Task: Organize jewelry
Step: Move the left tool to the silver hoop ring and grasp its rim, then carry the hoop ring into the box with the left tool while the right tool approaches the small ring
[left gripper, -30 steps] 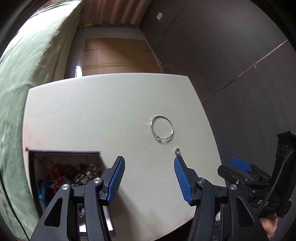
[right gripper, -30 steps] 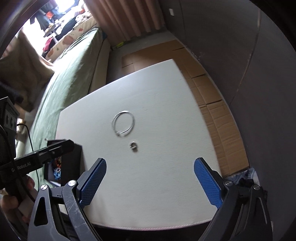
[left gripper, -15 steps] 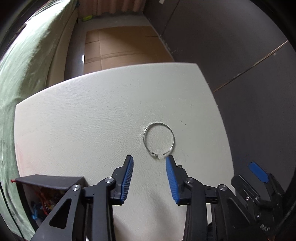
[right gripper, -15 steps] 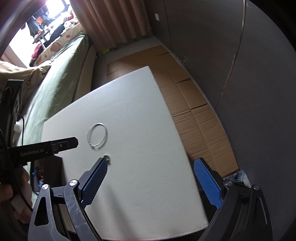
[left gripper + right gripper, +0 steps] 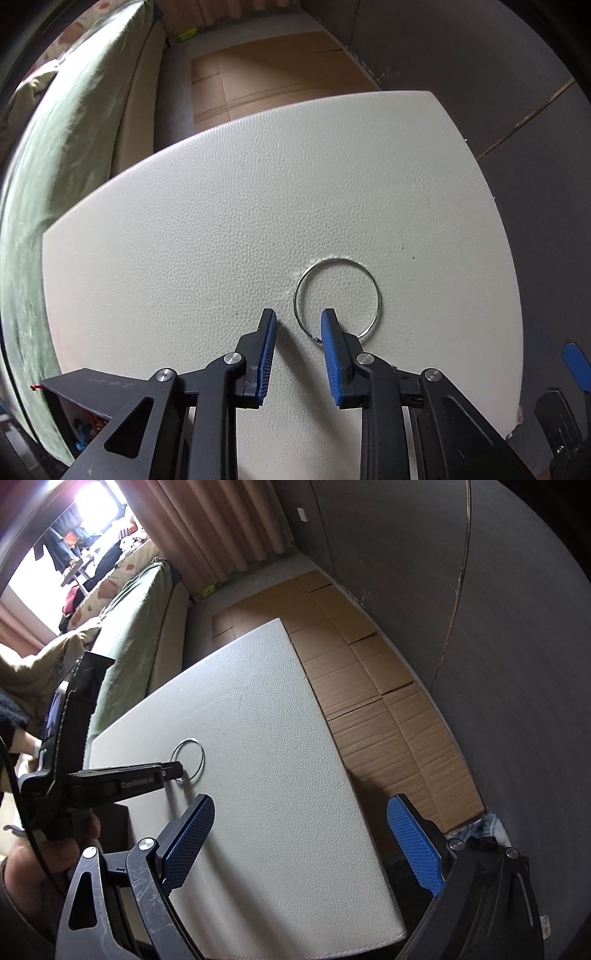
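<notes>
A thin silver bangle (image 5: 375, 295) lies flat on the white table (image 5: 221, 229). My left gripper (image 5: 298, 317) is open and down at the table, its fingertips straddling the bangle's near left rim, one pad (image 5: 328, 332) inside the ring. The bangle also shows in the right wrist view (image 5: 201, 755), with the left gripper's tip (image 5: 173, 770) at its near edge. My right gripper (image 5: 299, 812) is wide open and empty, held above the table's near part. The small ring seen earlier is hidden now.
A dark jewelry box (image 5: 79, 402) with colourful pieces inside stands at the table's near left corner. A green sofa (image 5: 74, 129) runs along the left. Cardboard sheets (image 5: 369, 686) cover the floor beyond and to the right of the table.
My left gripper has moved forward and down to the bangle and narrowed its jaws around the near rim. My right gripper has pulled back and tilted away to the right, staying open.
</notes>
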{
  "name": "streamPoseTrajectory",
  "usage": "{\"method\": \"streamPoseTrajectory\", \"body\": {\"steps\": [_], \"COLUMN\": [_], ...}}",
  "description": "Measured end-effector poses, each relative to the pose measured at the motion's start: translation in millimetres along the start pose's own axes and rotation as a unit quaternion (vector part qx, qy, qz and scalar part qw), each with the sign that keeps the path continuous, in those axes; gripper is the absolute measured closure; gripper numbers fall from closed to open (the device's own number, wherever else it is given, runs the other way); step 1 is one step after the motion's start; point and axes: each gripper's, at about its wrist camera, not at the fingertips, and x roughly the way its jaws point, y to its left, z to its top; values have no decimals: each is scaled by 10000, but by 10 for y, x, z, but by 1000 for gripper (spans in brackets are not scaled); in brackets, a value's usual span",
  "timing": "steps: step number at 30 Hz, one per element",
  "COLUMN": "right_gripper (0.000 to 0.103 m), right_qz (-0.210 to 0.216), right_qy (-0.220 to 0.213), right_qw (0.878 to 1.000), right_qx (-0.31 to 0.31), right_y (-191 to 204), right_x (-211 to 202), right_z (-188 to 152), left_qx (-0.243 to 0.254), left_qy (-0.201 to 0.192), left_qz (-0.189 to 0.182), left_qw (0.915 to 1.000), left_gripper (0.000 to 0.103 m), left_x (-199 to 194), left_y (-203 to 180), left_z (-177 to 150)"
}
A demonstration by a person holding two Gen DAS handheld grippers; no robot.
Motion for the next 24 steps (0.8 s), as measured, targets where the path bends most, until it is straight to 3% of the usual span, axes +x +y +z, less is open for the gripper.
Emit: {"method": "streamPoseTrajectory", "body": {"steps": [5, 13, 15, 17, 24], "right_gripper": [7, 7, 7, 7, 7], "right_qz": [26, 63, 70, 77, 81], "right_qy": [9, -23, -19, -13, 9], "right_qw": [10000, 10000, 10000, 10000, 10000], "right_qx": [-19, 30, 21, 14, -36], "right_y": [-33, -61, -51, -48, -22], "right_x": [-12, -34, -35, -33, -15], "right_z": [21, 9, 2, -12, -25], "left_qx": [223, 156, 197, 169, 26], "left_qy": [168, 339, 255, 201, 3], "left_qz": [-35, -97, -66, -65, -407], "left_qw": [9996, 9993, 9995, 9996, 9992], "left_gripper": [77, 77, 83, 101, 102], "left_x": [13, 45, 46, 13, -93], "left_y": [-70, 71, 85, 92, 301], "left_z": [-100, -179, -188, -235, -242]}}
